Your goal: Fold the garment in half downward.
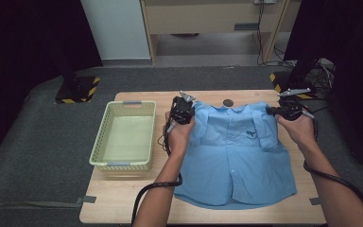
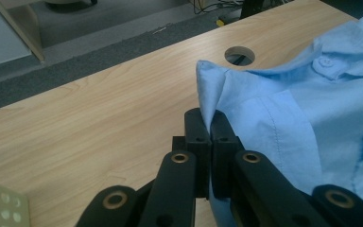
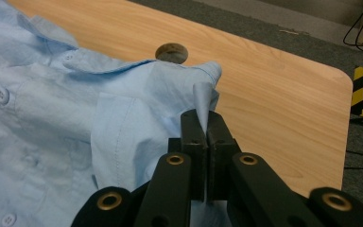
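The left gripper (image 2: 210,126) has its jaws pressed together on a pinch of the blue shirt (image 1: 234,156) at the shoulder edge, the cloth standing up in a small peak just ahead of the jaws. The right gripper (image 3: 206,126) is clamped the same way on the opposite shoulder. Between them the shirt lies flat, buttoned front up, sleeves folded in, collar toward the table's (image 1: 137,198) far edge. This looks like the folding step; next both grippers should probably lift evenly and carry the shoulders toward the hem. Outward of the left gripper sits the basket (image 1: 105,142).
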